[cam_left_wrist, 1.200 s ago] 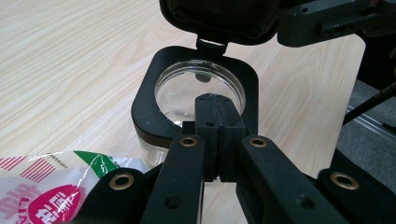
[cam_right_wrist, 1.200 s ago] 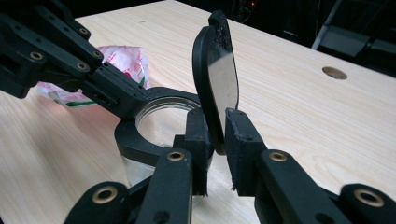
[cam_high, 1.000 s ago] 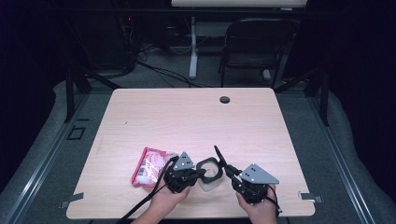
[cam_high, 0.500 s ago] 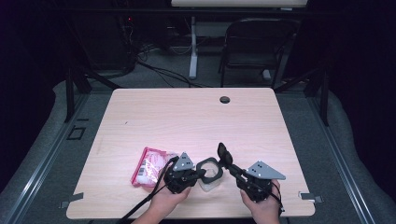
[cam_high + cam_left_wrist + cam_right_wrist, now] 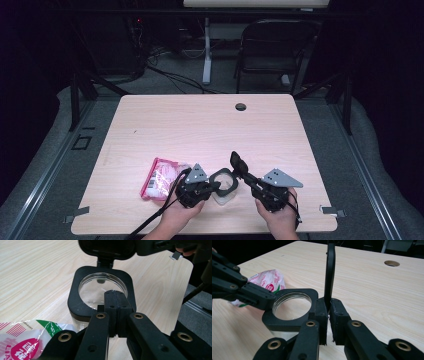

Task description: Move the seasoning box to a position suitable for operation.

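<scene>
High view: my left gripper [image 5: 212, 186] clamped on black square rim of clear glass jar [image 5: 223, 187] at table's [image 5: 210, 125] near edge; my right gripper [image 5: 245, 175], jaws just closing, now pinches hinged black lid [image 5: 237, 161], swung upright since a second ago; jar open; pink snack packet [image 5: 161, 178] just left.

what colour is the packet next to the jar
Pink and white with a green patch, the packet; right gripper view shows it best.

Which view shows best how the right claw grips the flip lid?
The right gripper view: the right claw is shut on the upright edge of the black hinged lid above the clear square-rimmed jar. The left gripper view shows the lid's underside from below. The high view shows the lid small, grip unclear.
</scene>
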The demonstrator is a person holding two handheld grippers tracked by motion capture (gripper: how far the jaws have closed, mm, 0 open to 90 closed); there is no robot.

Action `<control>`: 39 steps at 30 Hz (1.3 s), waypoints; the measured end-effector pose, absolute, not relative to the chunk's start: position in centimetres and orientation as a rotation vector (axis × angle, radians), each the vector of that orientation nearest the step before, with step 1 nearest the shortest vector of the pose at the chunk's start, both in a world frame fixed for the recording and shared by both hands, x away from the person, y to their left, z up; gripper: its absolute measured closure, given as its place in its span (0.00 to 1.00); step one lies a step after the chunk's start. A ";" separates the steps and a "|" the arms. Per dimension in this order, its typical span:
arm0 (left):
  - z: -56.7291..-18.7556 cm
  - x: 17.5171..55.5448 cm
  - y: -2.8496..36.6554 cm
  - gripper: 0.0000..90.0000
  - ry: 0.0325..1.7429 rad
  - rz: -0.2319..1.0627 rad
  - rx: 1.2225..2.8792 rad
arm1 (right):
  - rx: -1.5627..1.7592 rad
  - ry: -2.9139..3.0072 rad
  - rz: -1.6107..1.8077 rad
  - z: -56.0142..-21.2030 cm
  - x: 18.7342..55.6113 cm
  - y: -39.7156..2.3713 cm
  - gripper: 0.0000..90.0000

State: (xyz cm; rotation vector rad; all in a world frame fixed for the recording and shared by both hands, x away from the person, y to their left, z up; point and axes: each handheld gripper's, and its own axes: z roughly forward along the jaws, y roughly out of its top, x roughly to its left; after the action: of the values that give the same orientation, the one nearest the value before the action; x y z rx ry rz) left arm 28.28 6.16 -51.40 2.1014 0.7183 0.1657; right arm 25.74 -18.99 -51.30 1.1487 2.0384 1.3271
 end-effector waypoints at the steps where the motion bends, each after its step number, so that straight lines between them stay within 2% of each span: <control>1: -51.4 28.3 6.1 1.00 0.717 0.154 2.101 | 1.155 2.042 1.327 -51.3 26.0 -19.0 0.95; 19: -51.6 28.0 6.0 0.98 0.718 0.154 2.076 | 1.203 2.081 1.353 -51.0 29.9 -17.4 0.95; 28: -51.5 27.9 6.1 0.90 0.729 0.163 2.076 | 1.190 2.082 1.361 -51.1 30.6 -16.8 0.93; 32: -50.8 27.7 7.0 0.86 0.706 0.180 2.056 | 1.189 2.085 1.375 -51.2 30.9 -16.7 0.92; 39: -49.4 27.7 11.2 0.78 0.725 0.284 2.012 | 1.193 2.091 1.389 -51.3 31.4 -16.5 0.91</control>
State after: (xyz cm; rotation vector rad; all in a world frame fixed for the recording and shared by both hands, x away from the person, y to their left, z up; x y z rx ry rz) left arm 27.73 11.19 -49.38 2.0122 0.7246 0.2842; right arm 31.41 -16.51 -51.33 1.1928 2.0913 1.3887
